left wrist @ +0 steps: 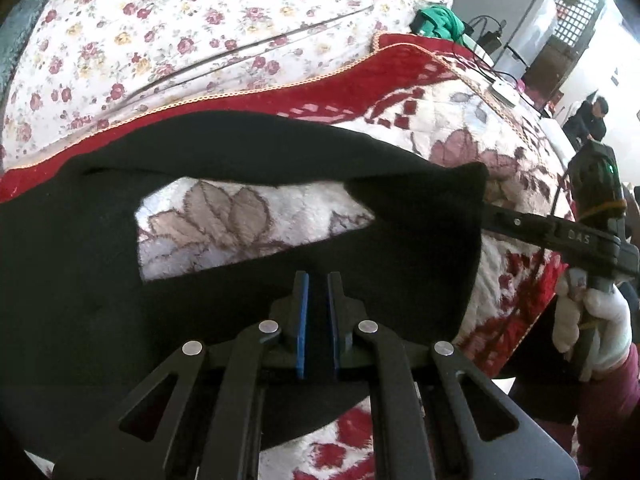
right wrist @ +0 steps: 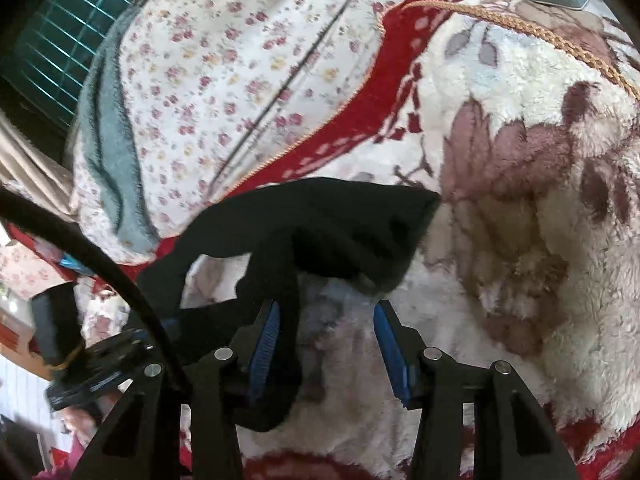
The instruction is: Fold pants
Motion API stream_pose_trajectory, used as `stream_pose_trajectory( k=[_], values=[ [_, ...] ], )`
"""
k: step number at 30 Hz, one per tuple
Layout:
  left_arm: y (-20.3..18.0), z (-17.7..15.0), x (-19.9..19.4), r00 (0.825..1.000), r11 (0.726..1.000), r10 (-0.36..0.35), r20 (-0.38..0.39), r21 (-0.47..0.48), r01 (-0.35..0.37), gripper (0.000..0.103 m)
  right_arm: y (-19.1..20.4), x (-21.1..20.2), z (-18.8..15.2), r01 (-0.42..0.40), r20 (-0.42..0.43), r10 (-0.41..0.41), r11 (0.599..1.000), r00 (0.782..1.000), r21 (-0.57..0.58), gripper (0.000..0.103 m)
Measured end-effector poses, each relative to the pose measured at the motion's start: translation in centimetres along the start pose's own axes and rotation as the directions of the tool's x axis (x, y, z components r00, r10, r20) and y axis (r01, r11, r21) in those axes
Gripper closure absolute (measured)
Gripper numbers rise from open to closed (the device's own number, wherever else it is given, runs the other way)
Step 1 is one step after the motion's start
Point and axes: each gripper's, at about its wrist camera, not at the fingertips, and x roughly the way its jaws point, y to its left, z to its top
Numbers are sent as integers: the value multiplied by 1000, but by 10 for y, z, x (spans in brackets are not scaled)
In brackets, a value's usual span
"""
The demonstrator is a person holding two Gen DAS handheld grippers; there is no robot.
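Black fabric fills the left wrist view from nine o'clock to the centre: the pants [left wrist: 248, 160] lie on the plush red-and-cream blanket [left wrist: 500, 152], looped so that a patch of blanket shows through the gap in their middle. The left gripper [left wrist: 318, 280], at six o'clock, has its blue pads drawn nearly together over the dark cloth; whether a layer is pinched between them is hard to tell, since black fabric and black jaws merge there. At three o'clock a white-gloved hand [left wrist: 592, 320] carries the right gripper's handle, its tip lost behind the pants' edge.

In the right wrist view the pants bunch from nine o'clock toward the centre. The right gripper [right wrist: 326, 320], at six o'clock, stands released, jaws apart, only blanket between the pads, with cloth draped beside the left-hand finger.

The fold looks early: the garment is doubled loosely, legs not aligned, edges uneven; I judge that smoothing and at least one further fold remain. Waistband and hems cannot be told apart, and the pants' near end is cut off by the left gripper's frame.
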Motion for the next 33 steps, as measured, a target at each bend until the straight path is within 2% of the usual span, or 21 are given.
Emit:
stream_pose_trajectory(
  k=[4,8,10,12,14,17,19,23,25,26,27,29,31,33],
  values=[
    [-5,-2,1,999,999,-32,-9,7,32,97,-6,-10,-4,26,27,-26,1000,999,13,55],
    [-12,-2,5,999,999,-39,-9,25,39,97,-15,-13,-8,-102,22,101,992,995,68,55],
    [-14,-2,6,999,999,-48,-10,22,48,97,-2,-3,-8,-145,-15,146,989,989,36,56],
    [-15,-2,5,998,998,-61,-9,22,61,97,18,3,-7,-198,-31,197,980,980,-19,63],
    [-15,-4,3,998,997,-66,-7,26,67,96,33,10,-5,-233,-37,231,972,972,-38,62],
    [-13,-6,-3,999,998,-52,11,27,51,96,57,32,1,-310,-78,306,949,949,-52,62],
    [-8,-8,-8,999,999,-47,23,15,47,96,63,49,3,-351,-104,347,936,932,-23,62],
    [9,-12,-6,999,999,-33,10,-31,33,96,54,92,3,-458,-143,480,874,865,166,62],
    [15,-12,-4,1000,999,-24,-1,-47,24,96,51,105,-1,-453,-173,491,865,854,216,62],
    [16,-12,-3,1000,998,-29,-3,-52,29,96,52,101,-2,-454,-167,489,867,856,208,62],
    [16,-12,-3,999,998,-34,0,-51,34,96,54,89,0,-444,-149,469,879,870,175,62],
    [13,-10,-4,999,998,-31,9,-46,32,97,55,66,5,-455,-133,471,881,872,130,62],
    [10,-7,-4,999,998,-41,17,-44,42,97,52,35,7,-378,-94,381,925,920,44,62],
    [7,-5,-3,998,998,-52,18,-38,53,96,45,19,5,-280,-83,277,960,957,-27,61]
  ],
)
